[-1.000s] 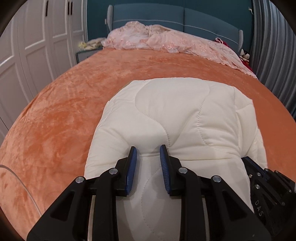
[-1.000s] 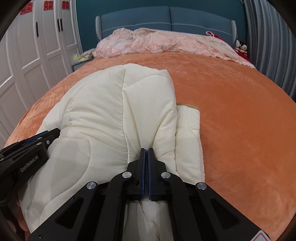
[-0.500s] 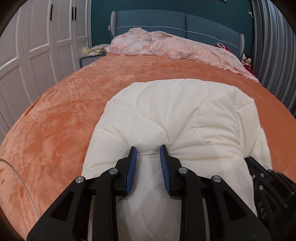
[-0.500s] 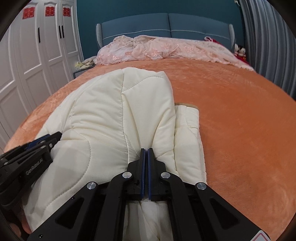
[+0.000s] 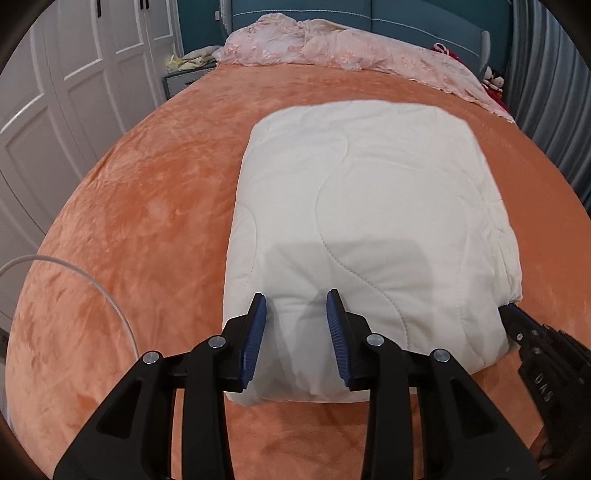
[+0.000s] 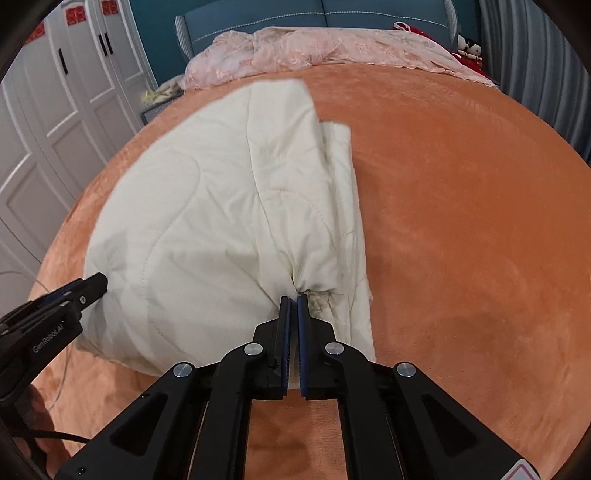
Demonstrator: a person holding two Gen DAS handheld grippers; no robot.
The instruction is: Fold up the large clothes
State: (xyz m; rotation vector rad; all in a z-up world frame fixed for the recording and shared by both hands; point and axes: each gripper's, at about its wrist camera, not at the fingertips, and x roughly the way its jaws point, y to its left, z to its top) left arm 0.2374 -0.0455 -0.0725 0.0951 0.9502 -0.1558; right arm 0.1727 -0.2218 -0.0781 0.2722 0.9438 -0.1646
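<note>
Two grippers work the near edge of a cream quilted jacket [image 5: 369, 221] that lies folded into a thick block on the orange plush bedspread [image 5: 140, 206] of a bed. In the left wrist view the left gripper [image 5: 295, 325] is over the jacket's near left corner; its jaws stand apart and have just been opening, with the padded fabric lying between the blue pads [image 5: 255, 332] but not squeezed by them. The right gripper [image 6: 293, 325] has its jaws pressed together on a gathered pinch of the jacket [image 6: 207, 206] at its near right edge, where the cloth puckers into creases just ahead of the tips. From the right wrist view a narrower folded layer shows along the jacket's right side. A white cable [image 5: 92, 280] curves over the bedspread to the left. At the far end lie a pink lace cover [image 5: 332, 44] and a teal headboard [image 6: 332, 11], with white wardrobe doors [image 5: 74, 74] on the left.
</note>
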